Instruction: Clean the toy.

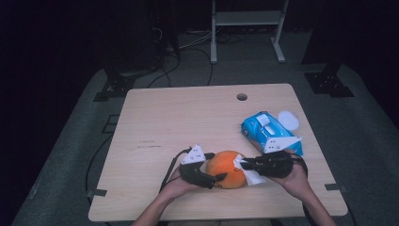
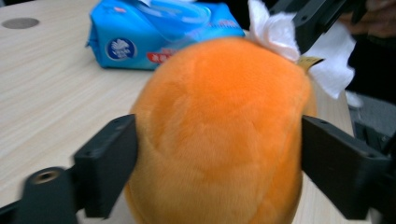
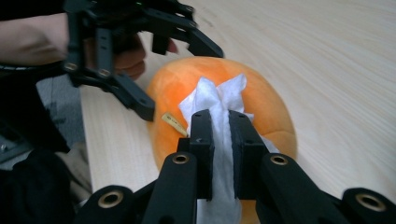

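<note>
The work in hand is wiping an orange plush toy (image 1: 227,168) with a white tissue (image 1: 248,172), near the front edge of the bench (image 1: 160,117), between the person's two hands. The toy lies straight ahead of the left gripper (image 1: 219,177), whose fingers (image 2: 108,163) stand wide on either side of it, close against the fur; whether they press is hard to tell. From the right, the right gripper (image 1: 243,164) comes in level, its fingers (image 3: 201,140) narrow and pinched on the tissue, whose bunched end rests on the upper side of the toy. The coming move likely turns on this: the tissue meets the toy on the side away from the left hand, so the right hand does the rubbing while the left one steadies. The toy's longer axis seems to run roughly from one gripper to the other, so a stroke along it would push the toy towards the left fingers, which brace it. The toy is a rounded, dome-like shape of bright orange short fur, with a small yellowish tag (image 3: 174,123) sticking out near the tissue. It looks soft and would give under pressure. Behind it, towards the right rear, lies a blue tissue pack (image 1: 269,133) with a sheet sticking out, well apart from the toy.
</note>
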The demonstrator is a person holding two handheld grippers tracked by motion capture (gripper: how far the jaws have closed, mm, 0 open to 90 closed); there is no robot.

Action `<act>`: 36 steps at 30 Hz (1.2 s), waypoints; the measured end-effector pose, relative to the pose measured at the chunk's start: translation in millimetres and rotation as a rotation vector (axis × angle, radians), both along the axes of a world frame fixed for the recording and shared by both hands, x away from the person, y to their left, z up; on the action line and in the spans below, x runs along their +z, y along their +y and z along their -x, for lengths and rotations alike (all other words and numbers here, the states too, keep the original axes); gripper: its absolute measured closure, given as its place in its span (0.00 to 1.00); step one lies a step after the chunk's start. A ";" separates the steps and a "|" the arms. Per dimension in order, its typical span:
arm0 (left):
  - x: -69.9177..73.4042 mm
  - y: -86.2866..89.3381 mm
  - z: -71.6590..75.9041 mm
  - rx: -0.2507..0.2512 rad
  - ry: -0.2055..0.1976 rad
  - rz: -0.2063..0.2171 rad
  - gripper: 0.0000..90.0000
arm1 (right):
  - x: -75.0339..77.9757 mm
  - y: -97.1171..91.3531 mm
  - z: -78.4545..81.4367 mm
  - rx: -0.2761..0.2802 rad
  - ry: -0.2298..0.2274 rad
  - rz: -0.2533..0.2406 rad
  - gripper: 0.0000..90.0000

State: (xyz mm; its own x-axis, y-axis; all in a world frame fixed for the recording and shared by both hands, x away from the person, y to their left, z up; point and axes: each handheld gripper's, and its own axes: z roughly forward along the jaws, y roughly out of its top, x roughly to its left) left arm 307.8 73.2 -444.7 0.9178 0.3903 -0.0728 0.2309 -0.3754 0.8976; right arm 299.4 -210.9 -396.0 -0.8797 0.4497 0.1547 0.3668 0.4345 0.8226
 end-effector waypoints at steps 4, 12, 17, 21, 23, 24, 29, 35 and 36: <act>1.7 2.7 0.8 -0.029 -0.040 -0.008 0.30 | 5.7 5.4 3.5 -0.002 -0.047 0.034 0.89; 4.4 5.4 -3.2 -0.014 0.009 -0.002 0.16 | -6.7 -19.1 -9.4 -0.097 0.017 0.018 0.89; 3.0 9.0 -4.6 -0.022 0.039 0.003 0.21 | -6.6 -13.9 -6.1 -0.048 0.024 0.035 0.89; 6.0 4.5 -1.4 -0.041 -0.010 -0.016 0.26 | 0.8 -3.5 0.3 -0.023 -0.005 0.024 0.89; 6.5 1.9 0.6 -0.055 -0.042 -0.026 0.26 | 4.6 0.6 1.5 -0.008 -0.015 -0.009 0.89; 6.7 1.1 1.4 -0.056 -0.054 -0.032 0.26 | 6.0 2.1 1.7 0.000 -0.014 -0.016 0.89; 8.1 6.2 -2.4 -0.013 -0.023 -0.024 0.12 | 0.8 -3.3 -1.7 -0.023 -0.011 0.005 0.89; 5.8 4.0 -0.5 -0.046 -0.032 -0.019 0.28 | 0.4 -5.3 -1.4 -0.011 0.002 0.000 0.89; 6.8 3.3 0.5 -0.043 -0.045 -0.022 0.30 | 2.1 -2.8 -0.1 -0.016 -0.013 -0.001 0.89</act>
